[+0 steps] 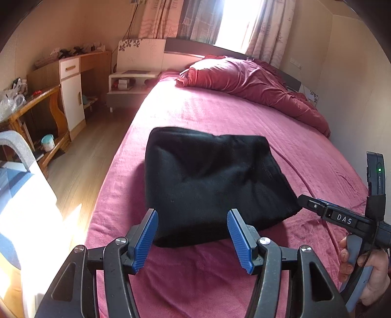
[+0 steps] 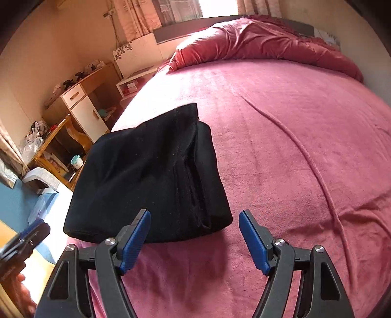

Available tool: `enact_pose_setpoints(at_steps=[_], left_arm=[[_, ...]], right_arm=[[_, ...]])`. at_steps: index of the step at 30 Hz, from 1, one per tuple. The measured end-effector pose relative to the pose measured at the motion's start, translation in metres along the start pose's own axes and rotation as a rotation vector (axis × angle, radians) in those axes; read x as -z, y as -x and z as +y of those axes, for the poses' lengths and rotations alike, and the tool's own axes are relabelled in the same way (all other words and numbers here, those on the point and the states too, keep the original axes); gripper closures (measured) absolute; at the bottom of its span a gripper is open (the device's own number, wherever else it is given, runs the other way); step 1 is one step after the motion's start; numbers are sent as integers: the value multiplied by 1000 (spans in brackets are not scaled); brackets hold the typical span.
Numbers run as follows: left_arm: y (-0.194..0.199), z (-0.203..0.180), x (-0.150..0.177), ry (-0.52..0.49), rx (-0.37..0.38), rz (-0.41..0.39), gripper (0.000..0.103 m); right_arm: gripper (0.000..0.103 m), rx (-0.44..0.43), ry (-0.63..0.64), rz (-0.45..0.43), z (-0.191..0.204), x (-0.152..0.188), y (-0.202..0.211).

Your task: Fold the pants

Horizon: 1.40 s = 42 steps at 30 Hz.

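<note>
Plainly soft, limp and light, the black pants point(image 1: 210, 186) lie folded in a thick bundle on the pink bed point(image 1: 220, 112), best pinched at the layered near edge, both grippers' jaws standing open and empty.

sunlit curtained window point(image 1: 234, 22) above pink bed point(image 1: 244, 117), wooden desk point(image 1: 80, 73).

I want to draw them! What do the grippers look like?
Each gripper, left and right, has black curved arms with silver bolts and two ribbed blue pads. Seen from the left camera, the right one's black body reads "DAS" in white and shows a tiny green light. A bare hand holds its grey handle.
</note>
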<state>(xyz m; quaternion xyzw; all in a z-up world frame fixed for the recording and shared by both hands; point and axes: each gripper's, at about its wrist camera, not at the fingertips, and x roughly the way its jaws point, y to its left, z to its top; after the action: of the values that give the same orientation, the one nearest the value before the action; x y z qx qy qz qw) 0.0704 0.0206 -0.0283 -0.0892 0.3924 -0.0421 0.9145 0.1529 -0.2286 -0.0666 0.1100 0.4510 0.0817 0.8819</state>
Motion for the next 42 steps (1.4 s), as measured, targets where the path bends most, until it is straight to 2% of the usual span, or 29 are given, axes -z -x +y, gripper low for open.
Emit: enact_pose_setpoints(at_steps=[3, 6, 7, 8, 12, 13, 14, 16, 19, 22, 23, 27, 30, 34, 36, 38, 40, 42], left_arm=[[-28, 21, 7, 102, 21, 93, 43], [-48, 36, 14, 151, 17, 140, 43], [-53, 39, 15, 161, 18, 155, 43], [-56, 41, 16, 171, 23, 161, 43], [-71, 44, 17, 160, 7, 181, 43], [-74, 45, 16, 165, 10, 189, 43], [-76, 45, 16, 165, 7, 192, 43], [-78, 42, 16, 151, 13, 196, 43], [-83, 29, 15, 72, -2, 209, 43], [-106, 19, 21, 1, -50, 302, 43], [-114, 21, 25, 7, -57, 328, 41], [-102, 31, 26, 68, -19, 294, 41], [-77, 35, 28, 79, -53, 235, 42], [-36, 39, 30, 118, -118, 140, 42], [-16, 36, 30, 114, -133, 85, 41], [4, 28, 30, 105, -144, 31, 41], [21, 22, 30, 106, -143, -17, 41], [35, 16, 30, 97, -147, -57, 41]], right_arm=[[28, -19, -122, 49, -24, -4, -20], [29, -40, -200, 74, -41, -7, -34], [36, -64, -210, 83, -43, -8, -37], [50, -101, -213, 95, -44, -10, -41], [67, -115, -121, 116, -30, -15, -45], [75, -99, -82, 121, -26, -16, -45], [98, -80, -42, 118, -22, -17, -43], [103, -40, 5, 111, -19, -20, -40], [103, -5, 43, 137, -15, -20, -52], [103, 37, 37, 161, -18, -15, -67], [103, 41, 31, 162, -20, -12, -69], [103, 40, 42, 150, -18, -11, -67], [102, 42, 35, 137, -15, -10, -64], [100, 46, 38, 75, -9, -6, -46], [92, 76, 53, 30, -3, -1, -30], [71, 82, 69, -6, 4, 4, -14], [58, 80, 89, -40, 14, 11, 1], [54, 93, 113, -61, 24, 20, 13]])
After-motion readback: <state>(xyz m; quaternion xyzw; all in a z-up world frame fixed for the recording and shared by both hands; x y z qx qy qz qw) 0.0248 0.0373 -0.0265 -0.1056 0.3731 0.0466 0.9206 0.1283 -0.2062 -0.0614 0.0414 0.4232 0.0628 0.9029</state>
